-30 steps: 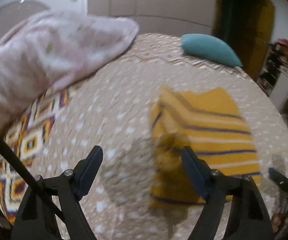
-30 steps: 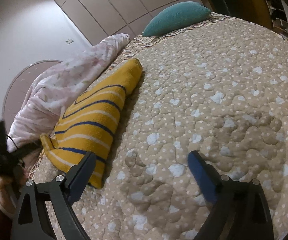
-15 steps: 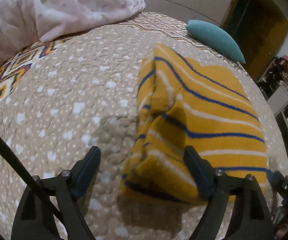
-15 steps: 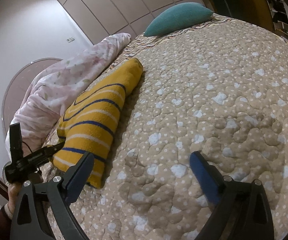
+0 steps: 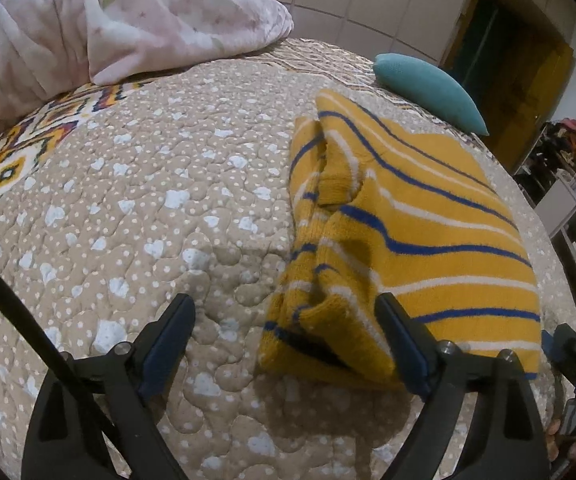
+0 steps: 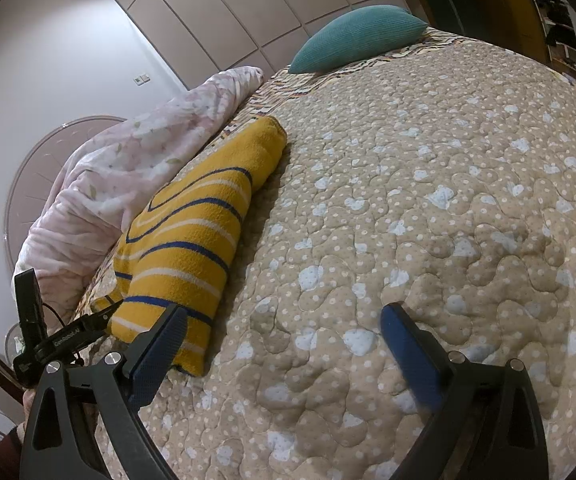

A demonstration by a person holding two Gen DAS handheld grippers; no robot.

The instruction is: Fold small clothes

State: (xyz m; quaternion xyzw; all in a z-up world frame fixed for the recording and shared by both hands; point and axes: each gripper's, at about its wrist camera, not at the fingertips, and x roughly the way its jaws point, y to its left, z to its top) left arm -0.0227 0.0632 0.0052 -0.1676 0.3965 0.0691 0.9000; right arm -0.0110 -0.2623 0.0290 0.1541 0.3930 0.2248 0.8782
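A folded yellow sweater (image 5: pixel 427 216) with blue and white stripes lies on the quilted bedspread (image 5: pixel 148 200). My left gripper (image 5: pixel 284 304) hangs low over its near left corner, jaws opening. That corner lies between the fingers and the right finger (image 5: pixel 399 340) overlaps the cloth, but no pad presses on it. In the right wrist view the sweater (image 6: pixel 192 236) lies at the left, with the left gripper (image 6: pixel 68 332) at its near end. My right gripper (image 6: pixel 284 314) stands open over bare bedspread (image 6: pixel 447 160), its left finger (image 6: pixel 160 352) next to the sweater's near edge.
A crumpled pink floral blanket (image 5: pixel 108 20) is heaped at the far left of the bed. A teal pillow (image 5: pixel 427 88) lies at the far end. Shelves with clutter (image 5: pixel 575 184) stand beyond the bed's right edge. A person's hand (image 6: pixel 28 398) holds the left gripper.
The left gripper has sunk toward the bed and closed in on the sweater's near corner, its jaws a little wider. The right gripper has kept still.
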